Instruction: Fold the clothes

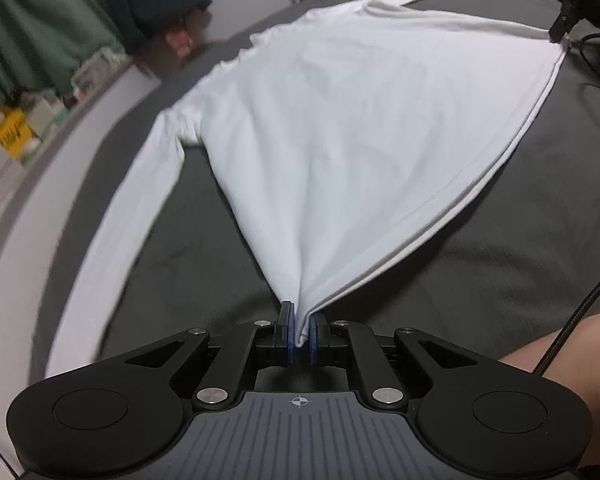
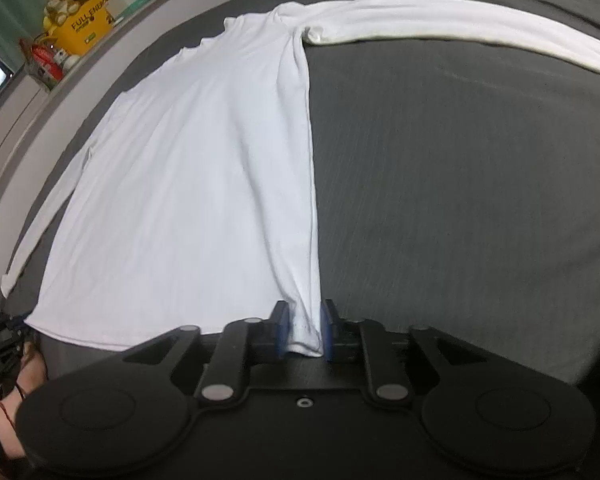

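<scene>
Left gripper [image 1: 301,330] is clamped on one hem corner of the white shirt [image 1: 340,128] | right gripper [image 2: 305,330] is clamped on the other | shirt is spread on the grey bed [image 2: 460,184], long axis running straight away from both grippers, collar farthest | both are judged equally near.

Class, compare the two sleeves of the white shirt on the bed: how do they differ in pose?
In the right wrist view, the right sleeve stretches sideways from the white long-sleeved shirt, across the grey bed cover. The left sleeve slants down alongside the body. The right one bunches at the armpit; the left lies smoother. Both lie flat and unfolded.
</scene>
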### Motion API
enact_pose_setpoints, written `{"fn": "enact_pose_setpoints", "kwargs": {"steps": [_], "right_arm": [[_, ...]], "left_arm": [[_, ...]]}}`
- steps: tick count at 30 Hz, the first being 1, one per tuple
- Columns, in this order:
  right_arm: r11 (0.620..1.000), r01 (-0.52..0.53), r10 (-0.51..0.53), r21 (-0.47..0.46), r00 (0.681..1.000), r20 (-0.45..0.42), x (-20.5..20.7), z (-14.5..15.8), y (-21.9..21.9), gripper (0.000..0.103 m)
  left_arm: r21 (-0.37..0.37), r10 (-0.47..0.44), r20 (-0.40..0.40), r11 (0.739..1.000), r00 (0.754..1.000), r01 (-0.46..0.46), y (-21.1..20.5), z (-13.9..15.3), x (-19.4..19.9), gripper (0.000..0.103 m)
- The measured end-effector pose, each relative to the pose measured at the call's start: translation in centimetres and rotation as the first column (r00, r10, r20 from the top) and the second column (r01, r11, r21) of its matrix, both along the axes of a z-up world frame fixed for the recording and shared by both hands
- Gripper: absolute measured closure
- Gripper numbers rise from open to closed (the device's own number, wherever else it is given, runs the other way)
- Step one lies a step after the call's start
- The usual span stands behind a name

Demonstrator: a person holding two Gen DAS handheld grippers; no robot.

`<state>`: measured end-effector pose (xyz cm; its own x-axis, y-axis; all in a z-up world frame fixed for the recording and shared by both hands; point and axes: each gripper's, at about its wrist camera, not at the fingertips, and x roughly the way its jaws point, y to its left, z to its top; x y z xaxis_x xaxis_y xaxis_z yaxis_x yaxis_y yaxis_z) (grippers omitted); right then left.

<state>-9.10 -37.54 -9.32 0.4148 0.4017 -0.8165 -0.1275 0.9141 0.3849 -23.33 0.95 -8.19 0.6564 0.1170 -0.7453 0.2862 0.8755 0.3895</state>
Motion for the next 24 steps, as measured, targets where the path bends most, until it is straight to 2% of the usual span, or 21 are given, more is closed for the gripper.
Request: {"fn": "enact_pose_setpoints", "kwargs": {"steps": [1, 3, 5, 6, 7, 8, 10, 12, 15, 19, 24], "right_arm": [[1.0, 0.01, -0.01, 0.003, 1.0, 0.005, 0.1, 0.1, -0.2, 0.077], [0.999, 0.033, -0.033, 0.005, 0.999, 0.015, 0.2, 0.4, -0.9, 0.075], [0.998, 0.059, -0.059, 0.012, 0.998, 0.022, 0.6, 0.6, -1.5, 0.073], [0.997, 0.069, -0.069, 0.018, 0.997, 0.026, 0.9, 0.8, -1.6, 0.072], [0.997, 0.076, -0.077, 0.022, 0.997, 0.032, 1.2, 1.0, -1.8, 0.071], [0.997, 0.079, -0.08, 0.023, 0.996, 0.04, 1.4, 1.2, -2.0, 0.068], [0.996, 0.084, -0.085, 0.018, 0.995, 0.059, 1.9, 1.7, -2.1, 0.064], [0.996, 0.087, -0.088, 0.02, 0.993, 0.077, 2.4, 2.3, -2.1, 0.061], [0.996, 0.089, -0.09, 0.018, 0.991, 0.098, 3.7, 2.9, -1.9, 0.058], [0.994, 0.107, -0.11, 0.031, 0.987, 0.119, 6.2, 3.3, -1.5, 0.053], [0.98, 0.137, -0.151, 0.141, 0.985, 0.089, 10.5, 3.0, -1.4, 0.051]], "left_arm": [[-0.014, 0.009, -0.012, 1.0, 1.0, -0.01, 0.2, -0.1, 0.1, 0.095], [-0.075, 0.046, -0.026, 0.996, 0.999, -0.048, 1.3, 0.1, 0.1, 0.086], [-0.131, 0.081, -0.032, 0.988, 0.996, -0.084, 2.2, 0.3, -0.3, 0.071], [-0.143, 0.094, -0.022, 0.985, 0.995, -0.097, 2.5, 0.5, -0.7, 0.066], [-0.152, 0.108, -0.01, 0.982, 0.994, -0.108, 2.8, 0.7, -1.1, 0.052], [-0.162, 0.121, 0.001, 0.98, 0.993, -0.119, 3.1, 1.0, -1.5, 0.033], [-0.179, 0.15, 0.04, 0.974, 0.988, -0.14, 3.9, 1.7, -1.9, 0.019], [-0.202, 0.175, 0.078, 0.967, 0.981, -0.156, 4.7, 2.5, -2.2, 0.019], [-0.278, 0.228, 0.114, 0.942, 0.967, -0.19, 5.9, 3.8, -1.8, 0.019], [-0.372, 0.25, 0.166, 0.912, 0.954, -0.174, 6.4, 5.6, 0.0, 0.019], [-0.43, 0.161, 0.187, 0.9, 0.969, -0.067, 4.1, 6.5, 4.0, 0.019]]}}
